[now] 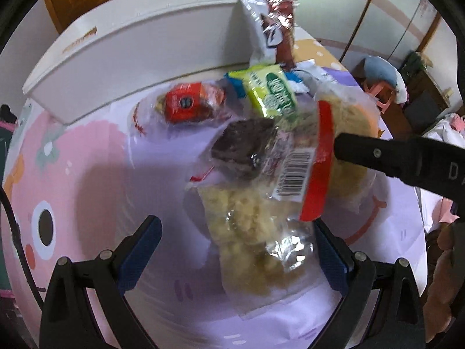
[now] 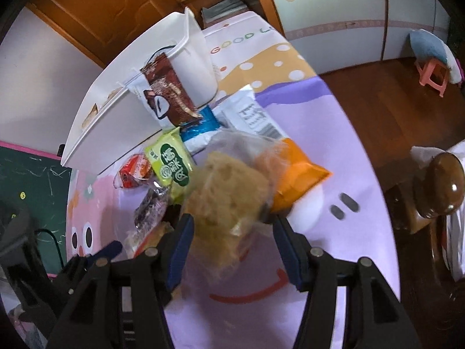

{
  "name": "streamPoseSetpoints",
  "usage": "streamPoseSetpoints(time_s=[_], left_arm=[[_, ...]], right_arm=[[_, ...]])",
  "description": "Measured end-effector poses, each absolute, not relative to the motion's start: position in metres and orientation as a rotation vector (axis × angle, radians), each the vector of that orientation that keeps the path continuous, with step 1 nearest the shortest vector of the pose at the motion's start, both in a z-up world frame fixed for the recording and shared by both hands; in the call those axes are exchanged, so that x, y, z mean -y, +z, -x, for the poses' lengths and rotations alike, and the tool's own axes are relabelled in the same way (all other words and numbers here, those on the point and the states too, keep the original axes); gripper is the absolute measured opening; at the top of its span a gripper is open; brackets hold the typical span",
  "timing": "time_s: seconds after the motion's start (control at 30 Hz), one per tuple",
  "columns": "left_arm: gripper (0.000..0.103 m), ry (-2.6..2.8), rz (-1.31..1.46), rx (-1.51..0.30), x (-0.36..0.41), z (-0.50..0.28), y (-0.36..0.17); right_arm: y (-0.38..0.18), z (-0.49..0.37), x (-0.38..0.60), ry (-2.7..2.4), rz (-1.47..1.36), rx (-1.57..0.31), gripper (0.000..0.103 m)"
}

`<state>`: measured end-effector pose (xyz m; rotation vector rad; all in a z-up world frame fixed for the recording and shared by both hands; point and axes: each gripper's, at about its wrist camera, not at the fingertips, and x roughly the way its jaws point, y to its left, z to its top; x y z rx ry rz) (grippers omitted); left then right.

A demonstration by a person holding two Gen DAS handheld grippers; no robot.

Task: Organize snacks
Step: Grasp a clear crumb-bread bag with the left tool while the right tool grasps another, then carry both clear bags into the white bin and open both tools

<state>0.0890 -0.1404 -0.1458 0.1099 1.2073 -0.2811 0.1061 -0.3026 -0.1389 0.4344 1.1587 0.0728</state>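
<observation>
A pile of snack packets lies on the pastel cartoon tablecloth (image 1: 87, 160) beside a white bin (image 1: 139, 55). My left gripper (image 1: 237, 232) is open around a clear bag of pale crumbly snack (image 1: 244, 232). A dark brownie packet with a barcode and red edge (image 1: 261, 157) lies just beyond it. My right gripper (image 2: 232, 232) is open with a clear bag of yellow-brown bread (image 2: 229, 195) between its fingers; I cannot tell if they touch it. A green packet (image 2: 171, 163), a red packet (image 2: 133, 171), an orange packet (image 2: 296, 180) and a brown chocolate packet (image 2: 168, 93) lie around.
The white bin (image 2: 125, 107) holds some snacks, and the brown chocolate packet (image 1: 276, 26) leans on its wall. A blue-and-white packet (image 2: 200, 125) lies by the bin. The right gripper's arm (image 1: 407, 160) shows in the left wrist view. Wooden floor and a pink stool (image 2: 430, 75) lie past the table edge.
</observation>
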Motion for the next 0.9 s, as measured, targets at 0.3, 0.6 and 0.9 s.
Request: streamPoseSetpoints(time_s=[0.3,0.6,0.9], left_arm=[[0.05,-0.291,-0.121,-1.183,0.127,-0.084,-0.142],[0.043,-0.308,-0.048,-1.167,0.076,-0.08,-0.115],[0.043,-0.214,-0.006,-1.003,0.014,-0.097,-0.031]], right_arm=[[-0.132,-0.105,0.282,0.13,-0.343,-1.11,0.036],[-0.095,-0.081,0.261,0.176,-0.206,-1.044,0.03],[-0.022,-0.083,0.258,0.221,-0.173,-0.89,0.03]])
